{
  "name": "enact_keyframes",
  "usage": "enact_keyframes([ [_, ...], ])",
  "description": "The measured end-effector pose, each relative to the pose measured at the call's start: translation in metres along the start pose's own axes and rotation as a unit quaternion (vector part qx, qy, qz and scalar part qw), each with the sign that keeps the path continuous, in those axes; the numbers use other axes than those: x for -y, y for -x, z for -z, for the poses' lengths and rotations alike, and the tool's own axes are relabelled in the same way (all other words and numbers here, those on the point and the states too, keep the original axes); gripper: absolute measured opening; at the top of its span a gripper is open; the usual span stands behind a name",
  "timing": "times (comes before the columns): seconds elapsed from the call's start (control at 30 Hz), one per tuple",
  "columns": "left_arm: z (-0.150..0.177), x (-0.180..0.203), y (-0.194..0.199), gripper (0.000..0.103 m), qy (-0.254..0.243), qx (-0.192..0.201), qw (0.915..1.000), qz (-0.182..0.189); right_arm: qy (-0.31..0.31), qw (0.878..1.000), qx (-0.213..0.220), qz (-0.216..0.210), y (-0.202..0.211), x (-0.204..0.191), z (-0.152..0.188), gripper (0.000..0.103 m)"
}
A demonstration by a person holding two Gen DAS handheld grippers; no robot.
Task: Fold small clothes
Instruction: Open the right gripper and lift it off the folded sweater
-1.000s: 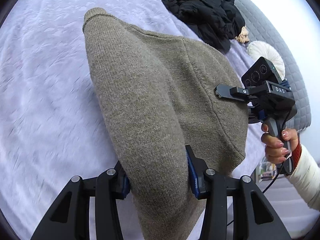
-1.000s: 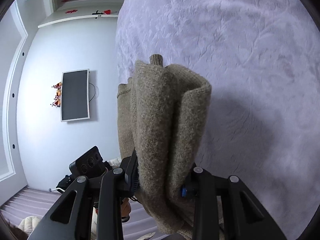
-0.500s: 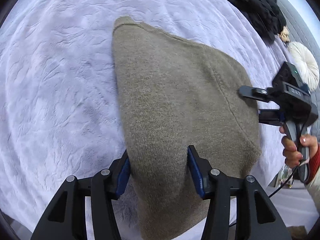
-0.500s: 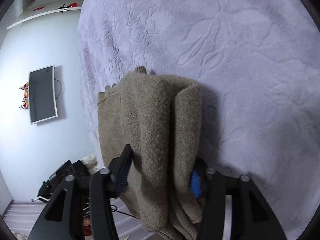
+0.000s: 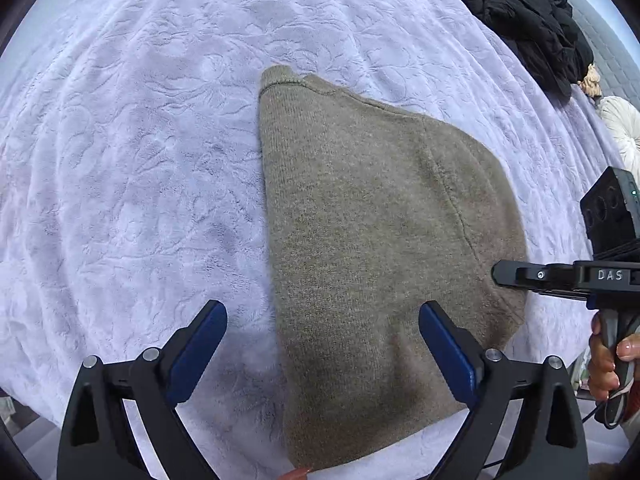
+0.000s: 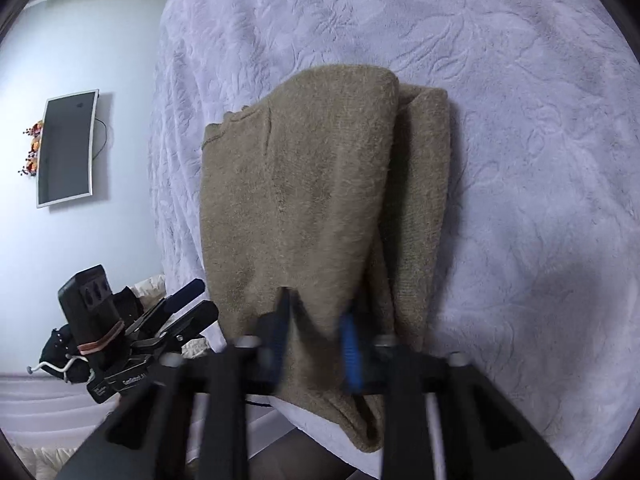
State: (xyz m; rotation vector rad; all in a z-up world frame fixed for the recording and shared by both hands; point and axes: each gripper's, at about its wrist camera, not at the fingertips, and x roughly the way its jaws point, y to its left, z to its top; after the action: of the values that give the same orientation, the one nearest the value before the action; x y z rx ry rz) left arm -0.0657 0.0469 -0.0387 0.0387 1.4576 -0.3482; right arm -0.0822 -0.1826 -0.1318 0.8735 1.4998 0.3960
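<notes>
The folded olive-brown knit sweater (image 5: pixel 360 248) lies flat on the lilac embossed plush bedspread (image 5: pixel 132 160). The left gripper (image 5: pixel 322 344) has its blue-padded fingers spread wide around the hem at 6 o'clock. The right gripper (image 6: pixel 314 344) pinches the sweater's edge. A black crumpled garment (image 5: pixel 528 20) sits at 1 o'clock.

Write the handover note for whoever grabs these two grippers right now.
Left gripper: open, fingers straddling the near edge of the sweater, gripping nothing.
Right gripper: fingers close together on a bunch of the sweater's near-right edge; the view is blurred, so a firm grip cannot be confirmed.
Brown knit sweater: folded, lying on the lavender bedspread, near end hanging over the bed edge.
Black clothing pile: untouched at the far corner.
Left: release the right side, check the fold, move on to the pile.
</notes>
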Motion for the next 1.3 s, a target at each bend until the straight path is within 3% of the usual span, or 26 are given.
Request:
enact_keyframes([
  [0.17, 0.0, 0.015, 0.01, 0.103, -0.005, 0.024, 0.999, -0.037, 0.111, 0.99, 0.036, 0.082, 0.02, -0.039, 0.016, 0.008],
  [0.3, 0.006, 0.02, 0.001, 0.103, -0.005, 0.017, 0.9986, -0.05, 0.081, 0.987, 0.008, 0.135, -0.004, 0.0, 0.016, 0.008],
  [0.4, 0.007, 0.022, -0.002, 0.103, -0.006, 0.014, 0.9983, -0.056, 0.033, 0.993, 0.013, 0.114, -0.013, 0.02, 0.011, 0.01],
  [0.43, 0.009, 0.022, -0.001, 0.103, -0.004, 0.013, 0.9982, -0.058, 0.024, 0.994, 0.018, 0.11, -0.01, 0.022, 0.012, 0.016],
  [0.47, 0.01, 0.022, 0.0, 0.103, -0.002, 0.013, 0.9983, -0.057, 0.023, 0.992, 0.023, 0.118, -0.006, 0.021, 0.013, 0.031],
  [0.53, 0.011, 0.023, 0.0, 0.103, -0.001, 0.012, 0.9983, -0.058, 0.037, 0.987, 0.032, 0.155, 0.005, 0.014, 0.018, 0.041],
  [0.6, 0.013, 0.023, 0.002, 0.103, -0.001, 0.016, 0.9982, -0.057, 0.065, 0.983, 0.044, 0.165, 0.019, -0.001, 0.027, 0.041],
  [0.67, 0.014, 0.025, 0.005, 0.103, 0.0, 0.02, 0.9984, -0.053, 0.097, 0.984, 0.053, 0.138, 0.028, -0.022, 0.037, 0.041],
  [0.8, 0.016, 0.03, 0.003, 0.103, -0.002, 0.017, 0.9984, -0.054, 0.153, 0.983, 0.013, 0.104, 0.001, -0.055, 0.051, 0.038],
  [0.9, 0.018, 0.034, 0.001, 0.103, -0.002, 0.011, 0.998, -0.063, 0.16, 0.978, -0.029, 0.134, -0.037, -0.049, 0.052, 0.038],
  [1.03, 0.024, 0.039, 0.004, 0.103, -0.004, 0.002, 0.9978, -0.067, 0.104, 0.984, -0.042, 0.14, -0.054, -0.015, 0.049, 0.02],
  [1.17, 0.028, 0.044, 0.007, 0.103, -0.006, -0.004, 0.9978, -0.066, 0.097, 0.987, -0.033, 0.123, -0.026, -0.018, 0.049, 0.026],
  [1.23, 0.029, 0.047, 0.008, 0.103, -0.005, -0.005, 0.9977, -0.067, 0.105, 0.983, -0.03, 0.147, -0.015, -0.022, 0.047, 0.036],
  [1.3, 0.031, 0.05, 0.009, 0.103, -0.002, -0.003, 0.9976, -0.068, 0.104, 0.982, -0.019, 0.153, -0.003, -0.026, 0.045, 0.04],
])
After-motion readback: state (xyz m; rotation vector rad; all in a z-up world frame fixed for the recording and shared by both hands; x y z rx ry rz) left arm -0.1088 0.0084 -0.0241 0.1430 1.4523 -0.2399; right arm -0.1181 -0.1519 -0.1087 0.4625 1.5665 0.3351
